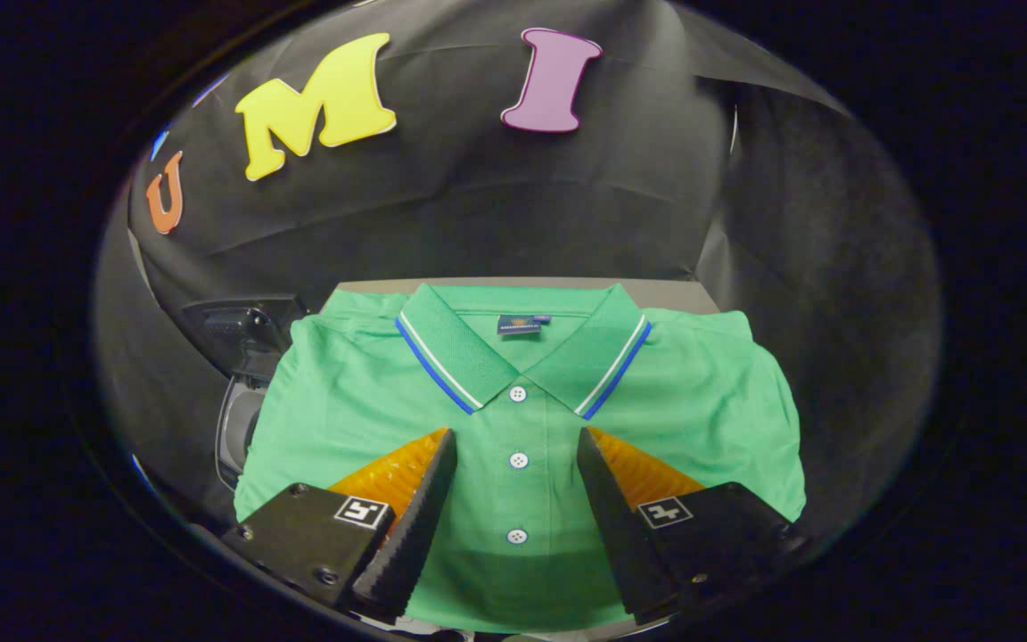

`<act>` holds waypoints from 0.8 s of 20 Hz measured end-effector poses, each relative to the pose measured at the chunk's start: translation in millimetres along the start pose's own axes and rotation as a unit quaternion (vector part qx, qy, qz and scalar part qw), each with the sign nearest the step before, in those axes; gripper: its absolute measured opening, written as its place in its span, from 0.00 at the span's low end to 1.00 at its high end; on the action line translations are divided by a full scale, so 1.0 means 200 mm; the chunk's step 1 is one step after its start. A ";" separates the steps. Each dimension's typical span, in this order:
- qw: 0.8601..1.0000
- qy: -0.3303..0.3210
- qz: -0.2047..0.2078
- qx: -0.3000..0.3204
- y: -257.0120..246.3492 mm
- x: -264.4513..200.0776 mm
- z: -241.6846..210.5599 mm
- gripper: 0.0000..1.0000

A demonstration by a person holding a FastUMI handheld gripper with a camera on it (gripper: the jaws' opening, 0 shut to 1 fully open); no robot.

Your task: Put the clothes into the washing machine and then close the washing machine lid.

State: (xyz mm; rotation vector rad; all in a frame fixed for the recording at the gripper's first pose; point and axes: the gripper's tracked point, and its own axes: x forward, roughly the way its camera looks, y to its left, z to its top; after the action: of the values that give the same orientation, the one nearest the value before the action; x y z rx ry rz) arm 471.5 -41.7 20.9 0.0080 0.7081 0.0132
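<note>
One dark machine (242,392) shows at the far left, partly hidden behind the shirt's sleeve; whether it is the washer cannot be told. Just right of it, a green polo shirt (344,401) lies flat and folded on a table (513,285), collar toward the booth wall, button placket running down the middle. The gripper (516,446) hangs above the shirt's front, fingers spread wide apart and grasping nothing, the placket buttons showing between them.

Hand-held gripper (516,446) pointing forward, fingers (415,517) spread wide, holding nothing
</note>
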 end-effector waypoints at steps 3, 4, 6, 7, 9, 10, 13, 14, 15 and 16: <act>1.000 0.002 0.002 -0.004 0.00 0.00 0.00 0.86; 1.000 0.002 0.002 -0.002 0.00 0.01 0.00 0.85; 1.000 0.004 0.000 0.004 -0.02 0.01 0.00 0.78; 1.000 0.003 -0.001 0.002 -0.02 0.01 0.00 0.71; 1.000 0.002 0.003 0.000 0.00 0.01 0.00 0.55; 1.000 0.000 0.006 -0.002 0.00 0.01 0.01 0.46; 1.000 -0.014 0.016 0.016 0.01 0.01 0.01 0.20; 0.999 -0.017 0.020 0.018 0.02 0.01 0.02 0.15; 0.999 -0.020 0.024 0.020 0.02 0.00 0.02 0.11; 0.999 -0.023 0.027 0.028 0.02 0.00 0.03 0.08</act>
State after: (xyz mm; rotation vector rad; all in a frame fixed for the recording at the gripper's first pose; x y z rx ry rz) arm 474.6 -38.5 25.3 0.0804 0.6626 0.0458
